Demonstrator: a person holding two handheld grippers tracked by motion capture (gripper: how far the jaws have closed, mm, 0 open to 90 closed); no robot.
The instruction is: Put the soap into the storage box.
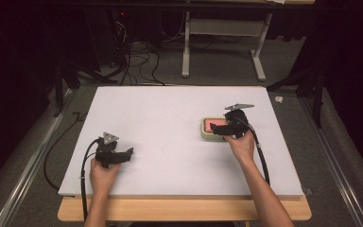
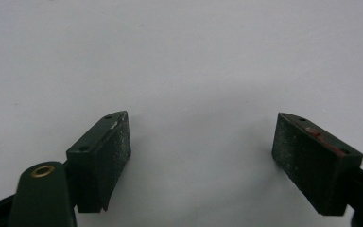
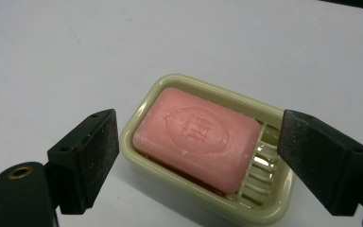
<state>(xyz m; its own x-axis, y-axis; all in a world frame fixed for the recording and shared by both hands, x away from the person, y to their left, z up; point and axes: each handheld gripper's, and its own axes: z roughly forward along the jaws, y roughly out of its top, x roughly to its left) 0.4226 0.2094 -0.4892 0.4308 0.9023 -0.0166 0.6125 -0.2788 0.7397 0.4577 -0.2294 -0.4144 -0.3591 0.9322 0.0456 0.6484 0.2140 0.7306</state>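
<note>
A pink bar of soap point(image 3: 198, 139) lies in a pale green soap dish point(image 3: 144, 106) on the white table top; in the high view the soap point(image 1: 211, 124) and dish point(image 1: 206, 135) sit right of centre. My right gripper point(image 3: 198, 163) hovers over the dish, open, one jaw on each side of it, touching nothing. From above, that right gripper point(image 1: 222, 128) covers the dish's right part. My left gripper point(image 1: 127, 155) rests low at the table's front left, open, with bare table between its fingers point(image 2: 106, 156).
The white board point(image 1: 170, 118) lies on a wooden table whose front edge point(image 1: 184, 210) shows below it. Beyond the far edge are cables point(image 1: 137, 61) and a white table frame point(image 1: 222, 42) on the floor.
</note>
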